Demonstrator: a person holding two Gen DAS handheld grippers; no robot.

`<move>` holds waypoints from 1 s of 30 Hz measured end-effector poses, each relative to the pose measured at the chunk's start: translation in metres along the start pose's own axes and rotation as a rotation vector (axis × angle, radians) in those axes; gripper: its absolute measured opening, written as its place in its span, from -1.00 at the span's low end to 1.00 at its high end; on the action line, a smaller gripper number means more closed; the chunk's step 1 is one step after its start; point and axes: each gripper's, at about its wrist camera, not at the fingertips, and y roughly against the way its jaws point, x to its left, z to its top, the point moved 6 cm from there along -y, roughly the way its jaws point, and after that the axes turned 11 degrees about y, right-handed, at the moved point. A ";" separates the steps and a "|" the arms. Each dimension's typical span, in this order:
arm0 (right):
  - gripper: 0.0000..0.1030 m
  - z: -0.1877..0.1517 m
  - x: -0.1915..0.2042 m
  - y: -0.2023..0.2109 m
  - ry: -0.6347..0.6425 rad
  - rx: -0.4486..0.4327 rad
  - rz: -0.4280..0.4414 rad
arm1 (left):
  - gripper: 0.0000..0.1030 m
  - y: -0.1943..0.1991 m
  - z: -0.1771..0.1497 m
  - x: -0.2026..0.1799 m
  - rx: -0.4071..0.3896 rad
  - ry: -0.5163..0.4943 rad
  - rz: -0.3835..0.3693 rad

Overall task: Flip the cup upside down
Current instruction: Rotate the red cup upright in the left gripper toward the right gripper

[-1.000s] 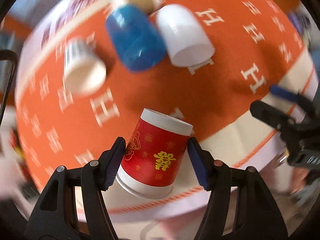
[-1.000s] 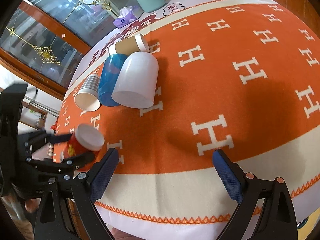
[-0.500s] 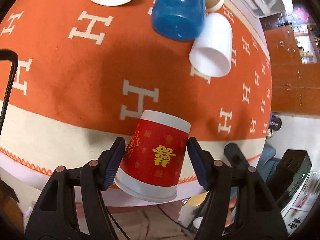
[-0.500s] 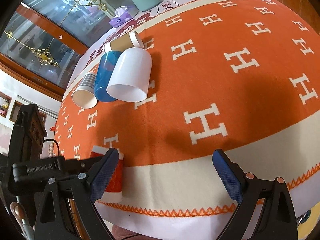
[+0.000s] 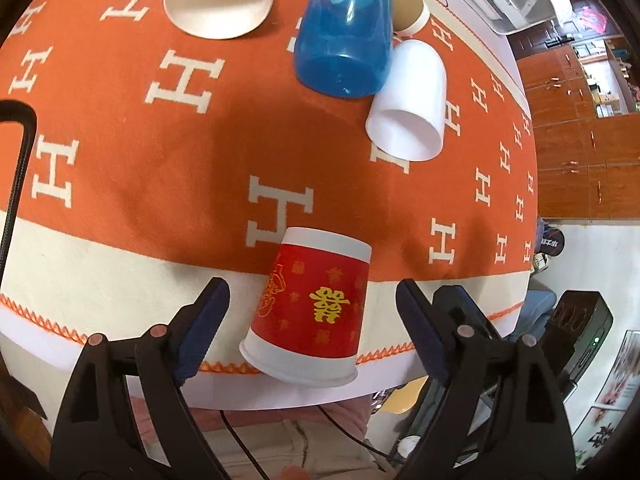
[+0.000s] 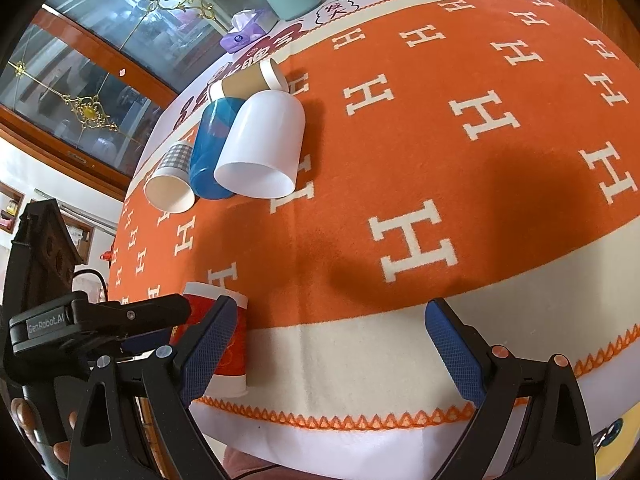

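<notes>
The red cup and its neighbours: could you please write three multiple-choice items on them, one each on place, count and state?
1. Where does the red cup stand?
A. on the cloth's cream border near the table edge
B. among the other cups
C. on the floor

2. How many other cups lie on their sides on the orange cloth?
A. two
B. four
C. six

3. How is the left tool set about the red cup?
A. clamped on it
B. open, pads clear of both sides
C. out of view

Answers:
1 A: its wide rim sits on the cream strip by the zigzag trim.
2 B: the checked cup, blue cup, white cup and brown cup all lie tipped.
3 B: a gap shows on each side of the cup.
</notes>
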 end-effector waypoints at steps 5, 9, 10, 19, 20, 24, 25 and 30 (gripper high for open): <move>0.87 0.000 0.007 0.004 0.014 0.003 0.015 | 0.62 0.011 -0.003 0.000 -0.025 -0.084 0.034; 0.87 0.000 0.014 0.010 0.019 0.012 0.049 | 0.61 0.025 -0.009 0.004 -0.055 -0.159 0.072; 0.87 0.000 0.017 0.011 0.024 0.014 0.057 | 0.61 0.030 -0.011 0.006 -0.069 -0.182 0.086; 0.87 -0.001 0.055 0.015 0.069 0.070 0.167 | 0.51 0.071 -0.024 0.022 -0.190 -0.350 0.116; 0.87 -0.001 0.060 0.013 0.071 0.081 0.179 | 0.46 0.071 -0.024 0.022 -0.200 -0.355 0.112; 0.87 -0.002 0.070 0.002 0.071 0.129 0.208 | 0.38 0.077 -0.023 0.027 -0.280 -0.379 0.080; 0.87 -0.003 0.072 -0.002 0.068 0.144 0.214 | 0.38 0.078 -0.023 0.029 -0.312 -0.383 0.081; 0.82 -0.003 0.076 -0.022 0.045 0.209 0.227 | 0.29 0.075 -0.015 0.043 -0.396 -0.370 0.093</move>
